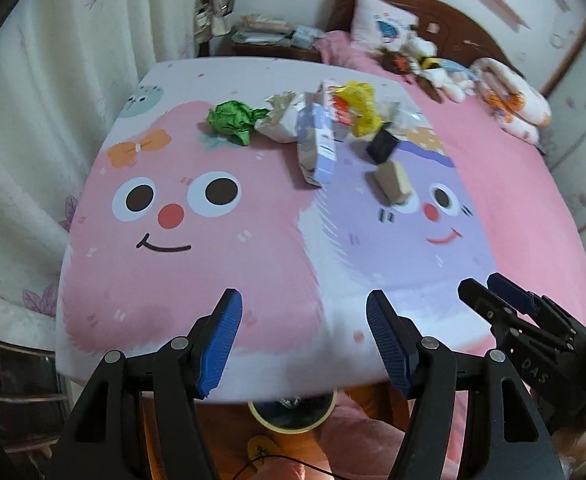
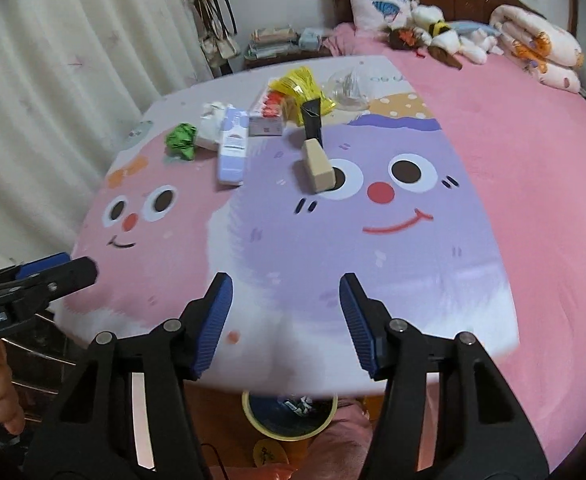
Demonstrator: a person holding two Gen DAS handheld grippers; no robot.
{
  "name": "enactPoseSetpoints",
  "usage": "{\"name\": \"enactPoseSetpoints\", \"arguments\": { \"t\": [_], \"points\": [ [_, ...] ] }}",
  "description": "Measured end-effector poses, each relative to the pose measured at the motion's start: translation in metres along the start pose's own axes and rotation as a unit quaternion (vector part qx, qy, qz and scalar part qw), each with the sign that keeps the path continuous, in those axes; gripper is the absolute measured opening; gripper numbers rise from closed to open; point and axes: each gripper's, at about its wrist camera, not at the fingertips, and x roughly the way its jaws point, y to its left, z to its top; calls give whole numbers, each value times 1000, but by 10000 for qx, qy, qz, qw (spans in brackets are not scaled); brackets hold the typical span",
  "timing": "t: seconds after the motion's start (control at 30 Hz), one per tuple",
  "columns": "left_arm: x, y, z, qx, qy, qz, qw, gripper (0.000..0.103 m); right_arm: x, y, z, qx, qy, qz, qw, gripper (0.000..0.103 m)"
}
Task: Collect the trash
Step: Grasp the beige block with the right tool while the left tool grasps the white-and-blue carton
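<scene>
Your left gripper (image 1: 305, 344) and right gripper (image 2: 285, 320) hang wide open, empty, over the near bed edge — the trash pile (image 1: 317, 128) lies well ahead of both jaws.

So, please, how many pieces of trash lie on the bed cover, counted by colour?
Green: 1, crumpled wrapper
White: 1, crumpled paper
Pale blue: 1, box
Red and white: 1, box
Yellow: 1, bag
Black: 1, box
Tan: 1, block
Clear: 1, plastic wrap
Total: 8
</scene>
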Motion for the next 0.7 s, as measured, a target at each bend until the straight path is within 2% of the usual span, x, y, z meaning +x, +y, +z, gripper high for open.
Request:
{"name": "enactPoseSetpoints", "arguments": {
  "t": [0.2, 0.3, 0.47, 0.53, 0.6, 0.7],
  "points": [
    [74, -11, 49, -453, 423, 315, 9976, 66, 75, -25, 45, -399, 293, 130, 9987, 52],
    [108, -9, 74, -787, 570, 335, 9947, 66, 111, -32, 64, -561, 360, 186, 9976, 52],
    [143, -10, 108, -1084, 590, 383, 9916, 66, 153, -33, 87, -843, 382, 246, 9954, 51],
    [155, -10, 122, -1157, 546, 393, 9910, 66, 168, -32, 94, -996, 408, 320, 9937, 46],
    [166, -10, 134, -1232, 516, 417, 9902, 66, 184, -32, 98, -1187, 518, 327, 9910, 32],
    [181, -9, 146, -1361, 518, 397, 9885, 66, 194, -34, 101, -1422, 465, 356, 9881, 24]
  ]
}}
